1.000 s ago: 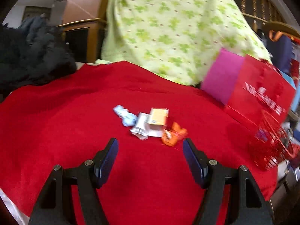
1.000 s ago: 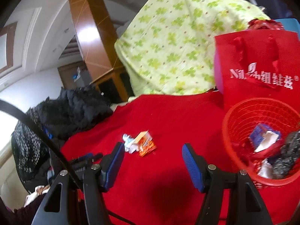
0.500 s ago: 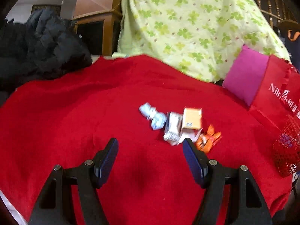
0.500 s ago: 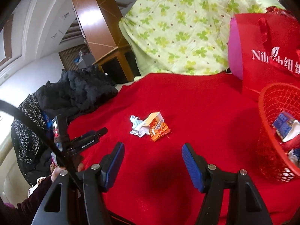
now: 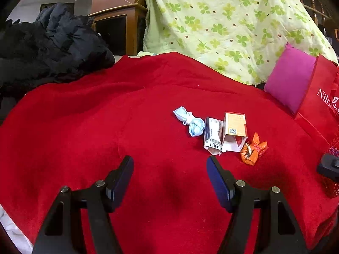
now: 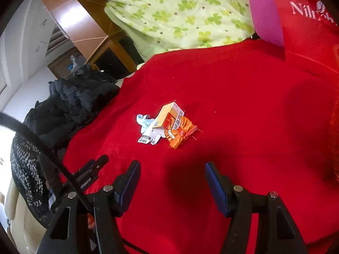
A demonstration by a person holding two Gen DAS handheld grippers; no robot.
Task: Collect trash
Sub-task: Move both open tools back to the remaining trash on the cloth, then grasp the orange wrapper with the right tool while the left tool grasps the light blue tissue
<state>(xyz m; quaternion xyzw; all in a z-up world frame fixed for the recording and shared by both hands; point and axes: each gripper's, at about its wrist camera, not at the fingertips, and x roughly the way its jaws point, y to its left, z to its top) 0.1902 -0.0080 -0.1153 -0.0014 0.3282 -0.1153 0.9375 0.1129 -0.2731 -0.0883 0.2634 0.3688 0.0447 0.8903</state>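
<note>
A small heap of trash lies on the red blanket (image 5: pixel 84 127): a crumpled light-blue mask (image 5: pixel 189 121), a white wrapper with a barcode (image 5: pixel 213 138), an orange-and-white box (image 5: pixel 234 127) and an orange crumpled wrapper (image 5: pixel 253 149). My left gripper (image 5: pixel 170 174) is open and empty, short of the heap and left of it. My right gripper (image 6: pixel 172 180) is open and empty, short of the same heap; the box (image 6: pixel 169 117) and orange wrapper (image 6: pixel 180 134) lie ahead of it. The red mesh basket (image 5: pixel 332 182) shows at the left wrist view's right edge.
A red paper bag (image 5: pixel 317 108) and a pink cushion (image 5: pixel 290 82) stand at the back right. A green-patterned cloth (image 5: pixel 222 21) covers something behind the blanket. Black jackets (image 5: pixel 46 46) are piled at the left. The left gripper's body (image 6: pixel 89 173) shows in the right wrist view.
Both grippers have swung left: the trash heap has shifted right in the left wrist view, and the basket has slid out of the right wrist view. Both stay open.
</note>
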